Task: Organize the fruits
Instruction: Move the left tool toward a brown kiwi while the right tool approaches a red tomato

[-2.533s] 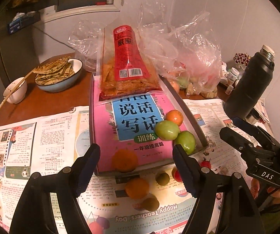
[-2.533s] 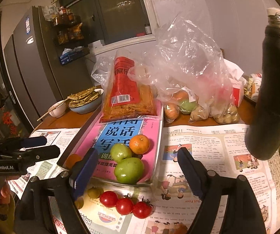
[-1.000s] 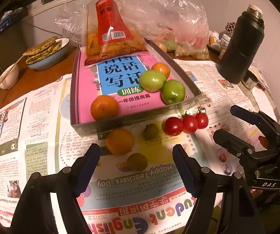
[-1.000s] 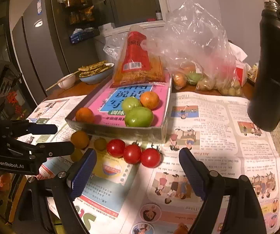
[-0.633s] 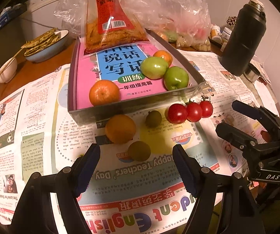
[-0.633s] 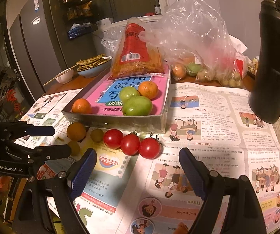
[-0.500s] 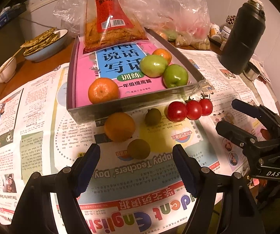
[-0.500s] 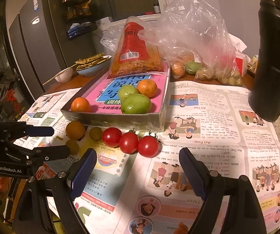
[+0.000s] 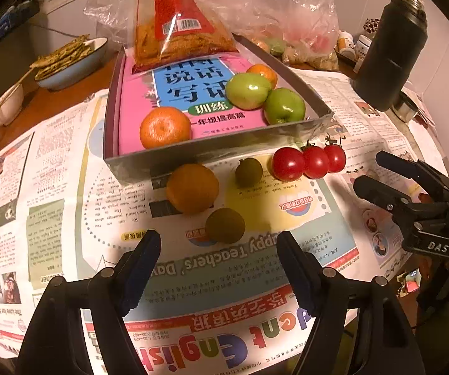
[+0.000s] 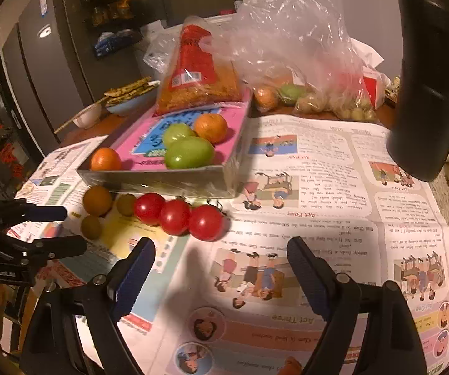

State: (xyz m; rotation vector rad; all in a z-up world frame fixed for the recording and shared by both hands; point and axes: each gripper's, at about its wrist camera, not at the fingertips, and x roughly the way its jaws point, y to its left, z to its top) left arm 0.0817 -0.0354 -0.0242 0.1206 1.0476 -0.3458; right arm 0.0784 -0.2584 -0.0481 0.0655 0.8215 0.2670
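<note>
Left wrist view: the left gripper [image 9: 218,247] hangs with jaws spread wide and nothing between them, just short of a small olive-green fruit [image 9: 225,225]. At 11 o'clock from it lies an orange [image 9: 192,188]; another green fruit [image 9: 248,172] and 3 cherry tomatoes [image 9: 310,161] sit at 1 o'clock, all on newspaper [image 9: 68,193]. The tray [image 9: 218,153] at 12 o'clock already holds 2 oranges and 2 green apples. This looks like the approach to a pick; the next move calls for advancing and closing gently on the round fruit.

Right wrist view: the right gripper [image 10: 221,259] is likewise spread and empty, the tomatoes at 11 o'clock. A dark flask [image 10: 427,78] stands at 2 o'clock, a plastic bag [image 10: 296,56] at 12, a fridge [image 10: 49,72] at 10.
</note>
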